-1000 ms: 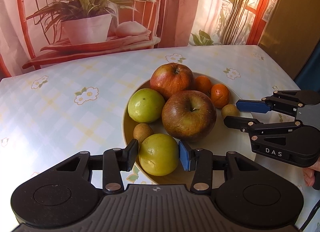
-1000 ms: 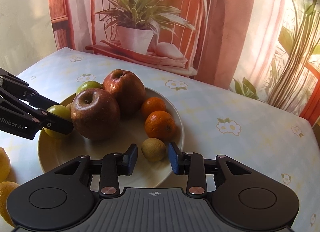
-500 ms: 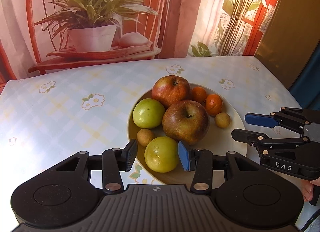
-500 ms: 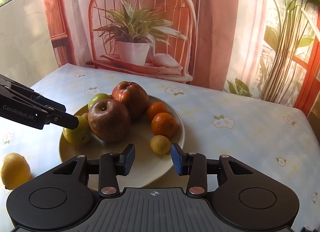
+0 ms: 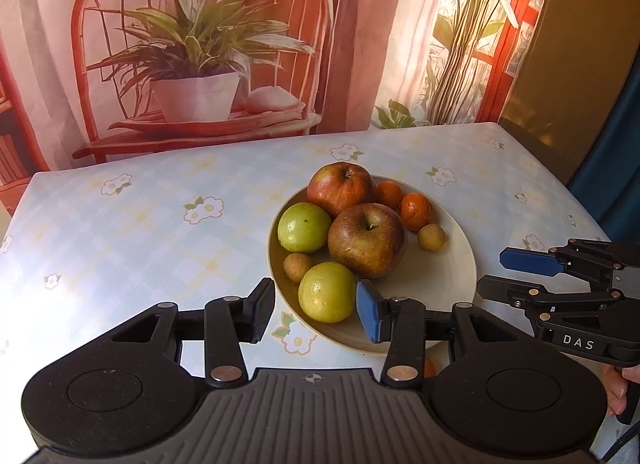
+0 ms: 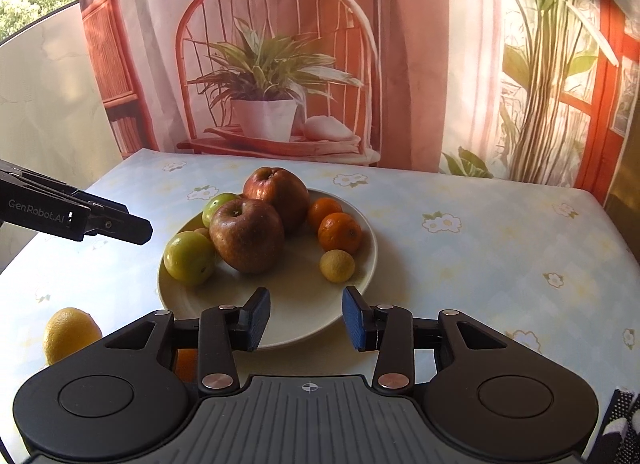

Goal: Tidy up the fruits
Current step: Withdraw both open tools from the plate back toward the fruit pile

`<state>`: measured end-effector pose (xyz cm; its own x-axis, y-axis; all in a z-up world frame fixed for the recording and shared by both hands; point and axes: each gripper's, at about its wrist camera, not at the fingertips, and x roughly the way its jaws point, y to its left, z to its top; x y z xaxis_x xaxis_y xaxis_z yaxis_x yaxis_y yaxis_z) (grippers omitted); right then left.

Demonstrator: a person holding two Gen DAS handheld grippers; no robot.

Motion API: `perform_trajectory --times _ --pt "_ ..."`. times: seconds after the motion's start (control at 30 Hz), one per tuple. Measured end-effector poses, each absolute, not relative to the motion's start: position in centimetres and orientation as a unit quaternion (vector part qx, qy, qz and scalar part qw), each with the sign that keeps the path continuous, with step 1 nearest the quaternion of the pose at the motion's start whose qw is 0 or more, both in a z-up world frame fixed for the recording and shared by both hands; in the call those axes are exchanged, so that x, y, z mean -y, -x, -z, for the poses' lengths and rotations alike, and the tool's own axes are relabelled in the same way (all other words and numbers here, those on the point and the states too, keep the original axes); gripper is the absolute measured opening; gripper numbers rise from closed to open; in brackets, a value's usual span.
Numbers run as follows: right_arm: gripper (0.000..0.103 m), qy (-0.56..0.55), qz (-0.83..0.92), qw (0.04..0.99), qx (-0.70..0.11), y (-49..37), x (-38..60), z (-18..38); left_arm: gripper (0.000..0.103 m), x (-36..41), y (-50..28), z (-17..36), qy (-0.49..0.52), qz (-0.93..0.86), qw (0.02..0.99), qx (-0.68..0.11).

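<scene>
A cream plate (image 5: pixel 448 288) (image 6: pixel 304 328) on the flowered tablecloth holds two red apples (image 5: pixel 366 240), two green apples, two tangerines (image 6: pixel 340 234) and two small round fruits. My left gripper (image 5: pixel 316 312) hovers open over the plate's near rim. The front green apple (image 5: pixel 326 292) lies in the plate beyond its pads, untouched; the right wrist view shows the left gripper (image 6: pixel 138 229) well apart from that green apple (image 6: pixel 188 258). My right gripper (image 6: pixel 306 318) (image 5: pixel 508 276) is open and empty, short of the small yellow fruit (image 6: pixel 337 266).
A lemon (image 6: pixel 70 334) lies on the tablecloth left of the plate, and an orange fruit (image 6: pixel 186 364) is half hidden under the right gripper's body. A printed backdrop hangs behind the table's far edge. A person's hand (image 5: pixel 616 388) holds the right gripper.
Both grippers have pulled back and up from the plate. The front green apple and the small yellow fruit stay in the plate. The right jaws stand a little wider.
</scene>
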<state>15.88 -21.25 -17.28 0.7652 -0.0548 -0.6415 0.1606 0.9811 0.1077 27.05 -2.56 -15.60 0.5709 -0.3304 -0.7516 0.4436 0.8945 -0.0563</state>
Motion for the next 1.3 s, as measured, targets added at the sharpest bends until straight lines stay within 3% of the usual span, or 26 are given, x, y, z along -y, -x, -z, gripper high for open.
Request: perform_trajectory --times 1.3 --pt "0.037 0.005 0.021 0.928 -0.372 -13.8 13.5 18.0 0.047 -2.1 -20.7 15.8 -0.015 0.215 0.891 -0.399"
